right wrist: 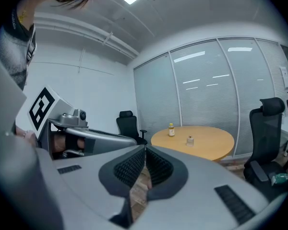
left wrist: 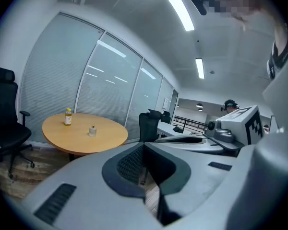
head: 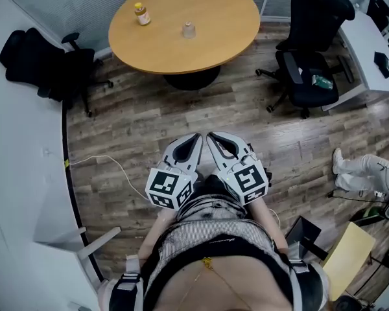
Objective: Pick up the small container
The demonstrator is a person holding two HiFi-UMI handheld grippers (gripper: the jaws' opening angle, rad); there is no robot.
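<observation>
Small container [head: 189, 30] is set on the round table [head: 233, 37], near a yellow-capped bottle [head: 141, 13] and well apart from both grippers. Left gripper [head: 193, 139] and right gripper [head: 214, 138] are held closed and empty. The approach is judged not yet begun; the table must be neared and one gripper's jaws opened.

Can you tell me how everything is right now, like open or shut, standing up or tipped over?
Left gripper: shut, empty.
Right gripper: shut, empty.
Small container: upright on the table, not held.
Bottle: upright on the table, cap on.
</observation>
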